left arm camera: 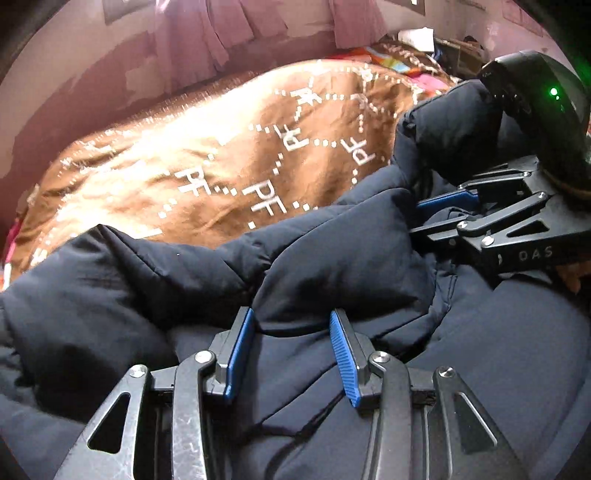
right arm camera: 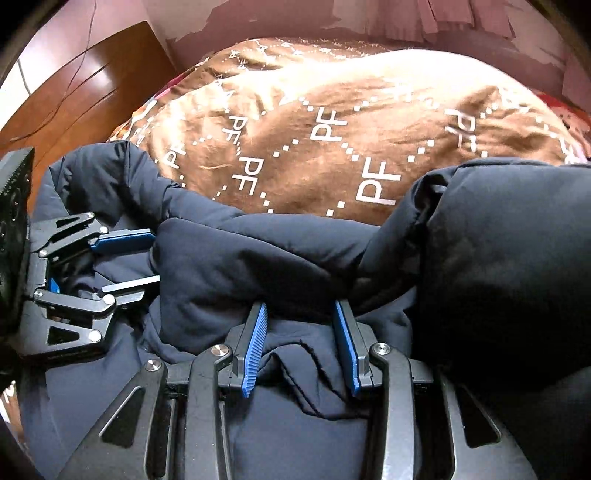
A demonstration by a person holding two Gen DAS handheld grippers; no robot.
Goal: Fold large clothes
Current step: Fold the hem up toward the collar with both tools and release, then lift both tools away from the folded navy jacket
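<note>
a brown blanket [left arm camera: 207, 158] printed with white "pf" letters and dotted diamond lines covers the bed, sunlit across its middle. behind it, pink curtains [left arm camera: 229, 26] hang against a patchy wall [left arm camera: 74, 92]. a wooden headboard [right arm camera: 85, 88] stands at one end, colourful bedding [left arm camera: 406, 68] at the other.

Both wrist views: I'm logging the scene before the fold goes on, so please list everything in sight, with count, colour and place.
jacket: one, dark navy, puffy, bunched across the near side of the bed.
blanket: one, brown with white PF lettering, covering the bed behind the jacket.
curtain: one, pinkish, on the far wall.
wooden furniture: one, reddish brown, beside the bed.
left gripper: one, black with blue pads, a jacket fold between its fingers.
right gripper: one, black with blue pads, jacket fabric between its fingers.
</note>
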